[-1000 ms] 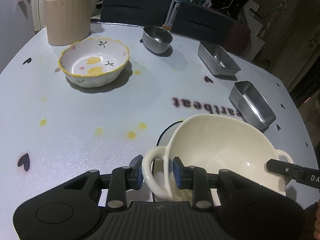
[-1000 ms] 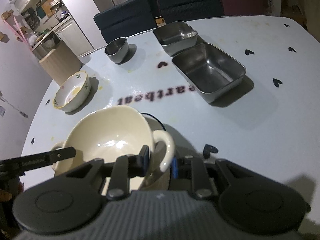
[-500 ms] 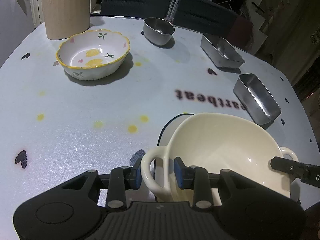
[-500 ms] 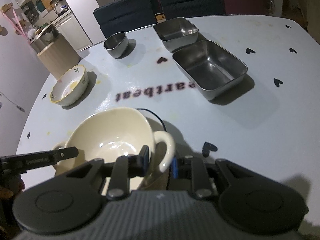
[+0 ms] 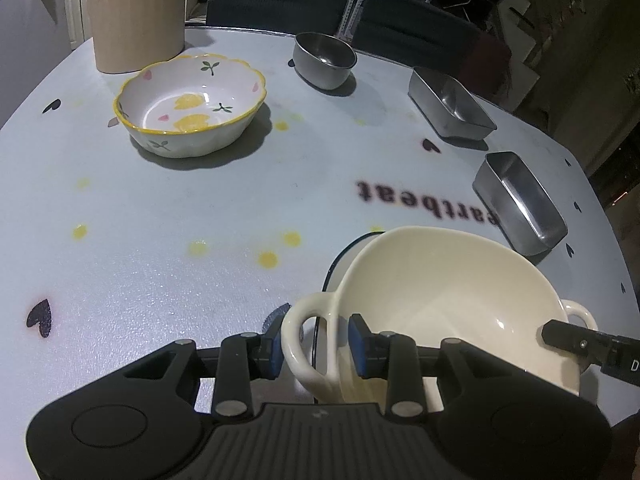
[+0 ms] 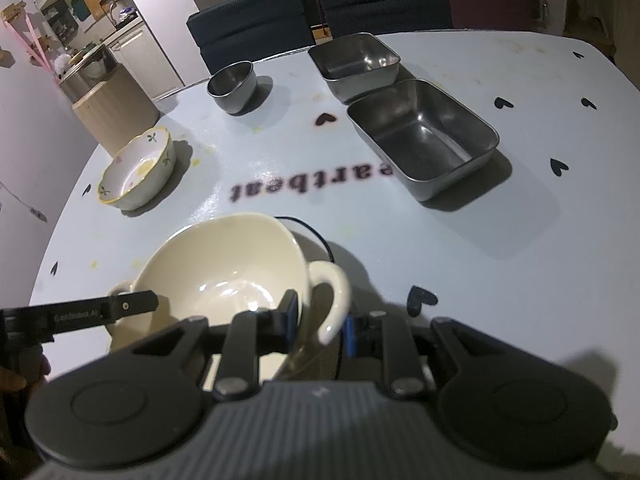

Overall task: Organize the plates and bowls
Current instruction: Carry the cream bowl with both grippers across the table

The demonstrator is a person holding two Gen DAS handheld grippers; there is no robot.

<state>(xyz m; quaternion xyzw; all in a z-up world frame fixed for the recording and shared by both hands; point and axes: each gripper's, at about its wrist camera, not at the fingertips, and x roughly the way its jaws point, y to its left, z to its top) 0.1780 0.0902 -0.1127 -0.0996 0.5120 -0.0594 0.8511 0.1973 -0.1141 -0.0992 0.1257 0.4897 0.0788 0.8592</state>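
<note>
Cream two-handled bowl sits tilted on a black-rimmed white plate at the near edge of the table, probably being nested there as part of stacking the crockery. Left gripper straddles the left handle: its outer pad touches the loop, but the inner one stands clear, so it has let go. Right gripper is clenched on the opposite handle, seemingly steadying the bowl.
</note>
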